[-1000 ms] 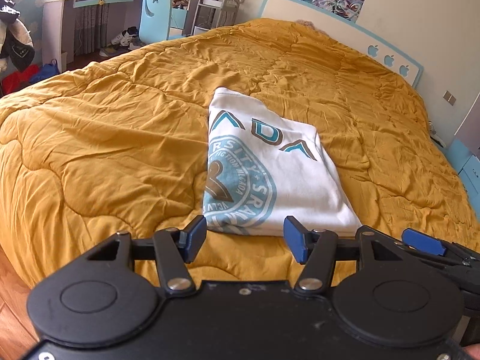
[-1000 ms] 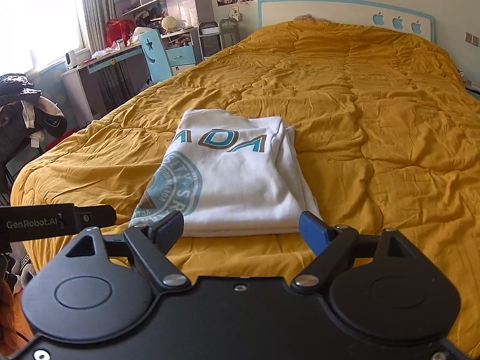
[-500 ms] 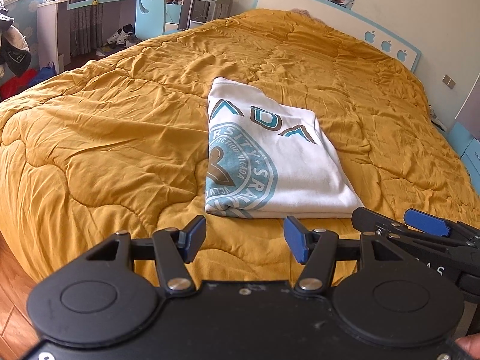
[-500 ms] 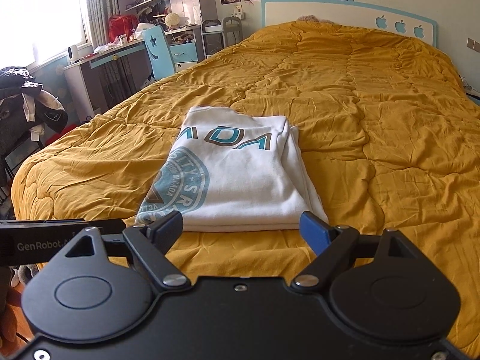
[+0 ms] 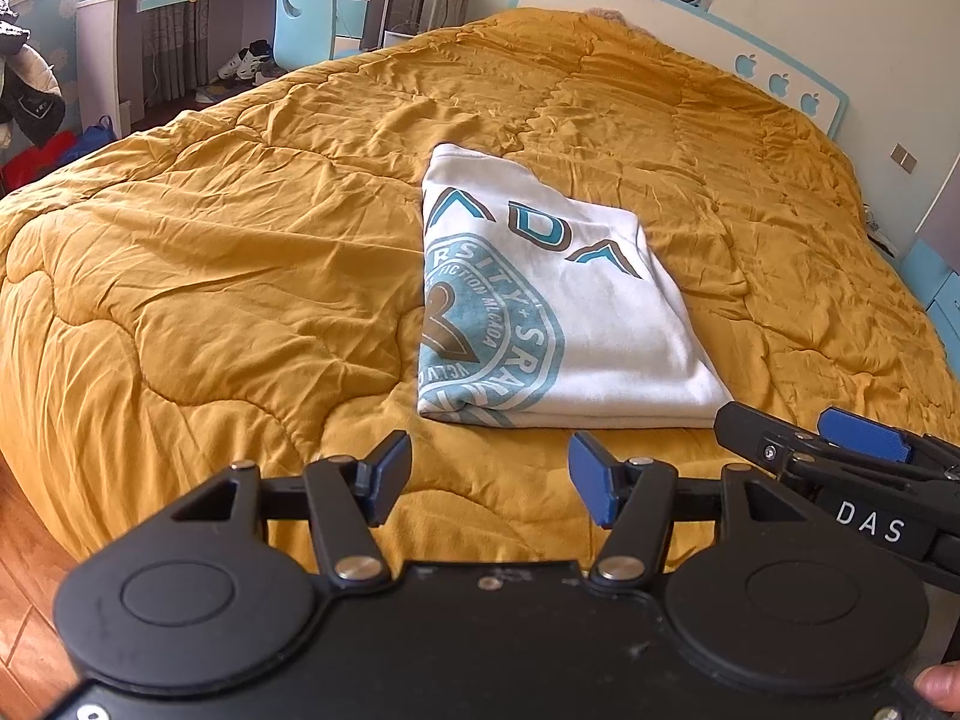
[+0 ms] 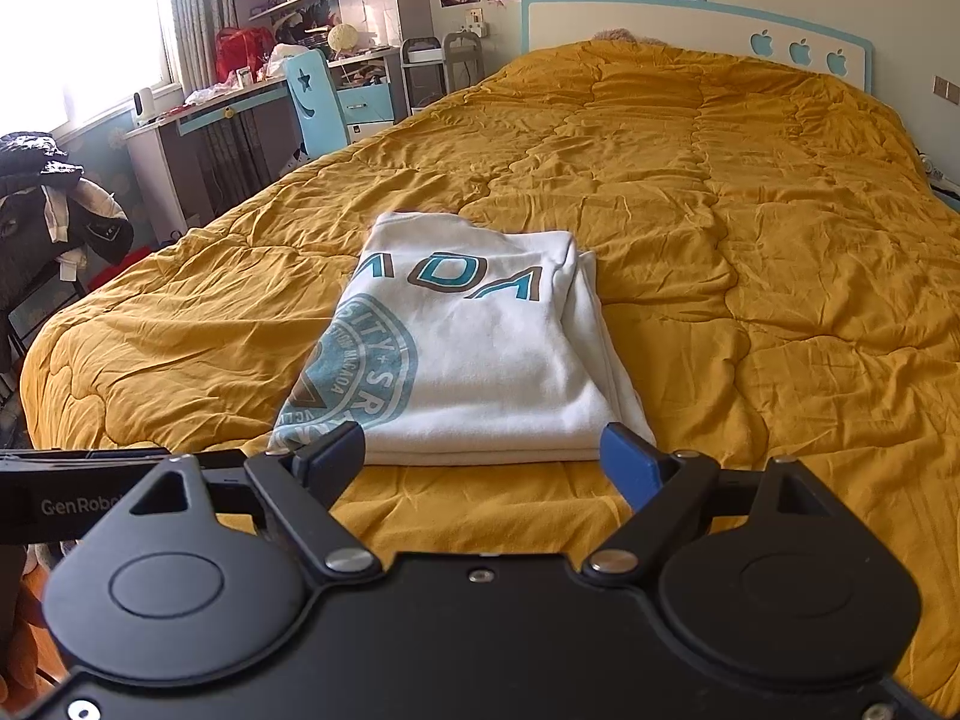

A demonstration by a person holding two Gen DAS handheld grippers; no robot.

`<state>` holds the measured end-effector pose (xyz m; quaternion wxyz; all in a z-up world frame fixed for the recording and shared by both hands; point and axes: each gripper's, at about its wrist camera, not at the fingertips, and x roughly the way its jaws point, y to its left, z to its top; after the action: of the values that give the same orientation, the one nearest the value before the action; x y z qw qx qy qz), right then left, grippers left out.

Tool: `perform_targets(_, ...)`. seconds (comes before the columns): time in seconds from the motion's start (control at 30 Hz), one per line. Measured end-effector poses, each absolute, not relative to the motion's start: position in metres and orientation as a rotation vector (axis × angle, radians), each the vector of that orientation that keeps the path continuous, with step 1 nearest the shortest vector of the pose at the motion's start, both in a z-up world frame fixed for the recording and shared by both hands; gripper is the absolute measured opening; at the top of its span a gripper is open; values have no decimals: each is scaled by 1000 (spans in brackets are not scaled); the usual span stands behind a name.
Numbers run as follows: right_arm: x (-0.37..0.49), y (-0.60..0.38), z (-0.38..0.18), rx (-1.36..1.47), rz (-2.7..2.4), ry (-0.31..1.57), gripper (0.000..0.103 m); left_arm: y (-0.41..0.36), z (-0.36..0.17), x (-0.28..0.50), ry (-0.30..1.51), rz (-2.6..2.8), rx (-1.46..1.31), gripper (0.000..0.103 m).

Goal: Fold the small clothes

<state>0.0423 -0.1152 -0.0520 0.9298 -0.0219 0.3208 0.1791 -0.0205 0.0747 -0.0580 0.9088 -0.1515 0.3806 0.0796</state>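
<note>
A: Left wrist view — our left gripper (image 5: 489, 471) and right gripper (image 6: 483, 459) hang just short of the folded shirt (image 5: 552, 312), jaws apart and empty.

B: We judge folding nearly done — next, perhaps one last fold from the shirt's near edge.

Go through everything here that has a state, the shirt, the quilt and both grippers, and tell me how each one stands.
White printed shirt: folded into a flat rectangle, lying on the quilt, untouched.
Mustard quilt: spread over the bed, wrinkled.
Left gripper: open, empty, short of the shirt's near edge.
Right gripper: open, empty, at the shirt's near edge.
</note>
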Motion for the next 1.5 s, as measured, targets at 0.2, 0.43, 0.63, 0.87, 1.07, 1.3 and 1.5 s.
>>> perform_targets(0.2,43,-115,-52,-46,367,656,87,71,-59,-19,798,162,-295,62)
perform_targets(0.43,43,-114,-51,-45,368,656,87,71,-59,-20,797,164,-293,62)
perform_targets(0.63,44,-113,-52,-53,369,659,87,70,-57,-21,796,165,-281,62)
perform_targets(0.87,43,-112,-52,-56,369,661,87,70,-57,-20,798,164,-279,62)
perform_targets(1.07,43,-113,-52,-58,368,660,88,69,-57,-21,799,166,-277,62)
perform_targets(1.3,42,-113,-52,-59,367,659,88,68,-57,-22,798,168,-275,62)
perform_targets(1.5,42,-113,-52,-59,367,659,88,69,-56,-22,800,170,-276,62)
